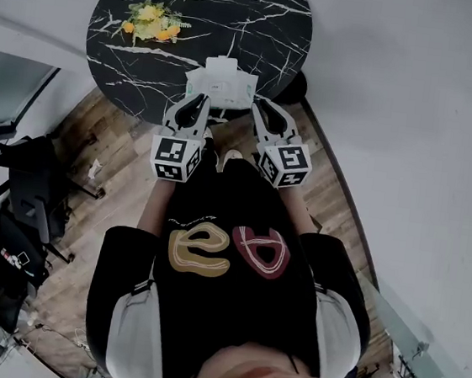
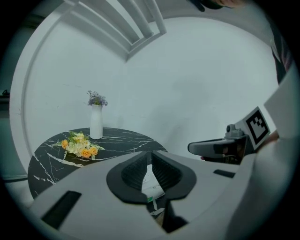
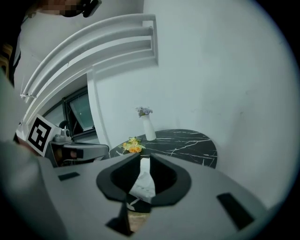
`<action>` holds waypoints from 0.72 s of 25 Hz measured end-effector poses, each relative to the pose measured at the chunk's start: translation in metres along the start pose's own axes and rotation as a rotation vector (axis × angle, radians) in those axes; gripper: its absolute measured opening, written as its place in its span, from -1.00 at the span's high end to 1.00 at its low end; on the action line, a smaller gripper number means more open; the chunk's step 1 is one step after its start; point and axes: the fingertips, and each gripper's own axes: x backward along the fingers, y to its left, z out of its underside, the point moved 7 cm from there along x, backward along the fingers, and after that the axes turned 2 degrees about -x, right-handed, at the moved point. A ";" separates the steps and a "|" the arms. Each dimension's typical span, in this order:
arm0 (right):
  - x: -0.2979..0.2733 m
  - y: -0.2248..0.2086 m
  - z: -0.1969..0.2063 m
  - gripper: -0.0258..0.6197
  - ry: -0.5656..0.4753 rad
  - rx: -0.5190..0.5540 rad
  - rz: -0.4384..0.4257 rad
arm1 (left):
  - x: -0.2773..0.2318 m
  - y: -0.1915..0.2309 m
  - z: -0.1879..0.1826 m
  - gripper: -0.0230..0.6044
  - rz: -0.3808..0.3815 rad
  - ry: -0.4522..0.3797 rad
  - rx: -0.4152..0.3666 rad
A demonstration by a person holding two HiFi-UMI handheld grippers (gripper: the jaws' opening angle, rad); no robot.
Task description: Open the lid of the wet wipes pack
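While the left gripper (image 1: pixel 202 101) and right gripper (image 1: pixel 261 106) clamp the wet wipes pack (image 1: pixel 221 81), flowers (image 1: pixel 152 22) and 1 vase (image 2: pixel 96 123) stand well apart.

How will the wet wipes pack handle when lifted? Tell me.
Probably floppy: the wet wipes pack crumples thin between the left tongs. Gripped only at its ends, with the right tongs too, its middle may sag. Flat, so unlikely to roll.

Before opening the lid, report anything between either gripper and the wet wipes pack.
Nothing visible. The wet wipes pack sits between the jaws of the left gripper and the right gripper; the flowers lie well behind.
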 end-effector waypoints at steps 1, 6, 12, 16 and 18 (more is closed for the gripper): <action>0.000 0.000 0.000 0.73 0.001 0.003 0.001 | 0.000 -0.001 -0.001 0.79 0.001 -0.007 0.000; 0.003 0.005 0.002 0.84 -0.008 0.029 0.003 | 0.003 -0.006 0.000 0.81 -0.008 -0.024 0.005; 0.005 0.008 0.004 0.88 -0.005 0.080 0.011 | 0.005 -0.012 0.002 0.83 -0.020 -0.036 0.006; 0.006 0.011 0.006 0.89 -0.002 0.091 0.000 | 0.006 -0.015 0.001 0.83 -0.021 -0.045 0.026; 0.007 0.012 0.007 0.89 -0.003 0.098 -0.008 | 0.006 -0.017 0.000 0.83 -0.021 -0.051 0.027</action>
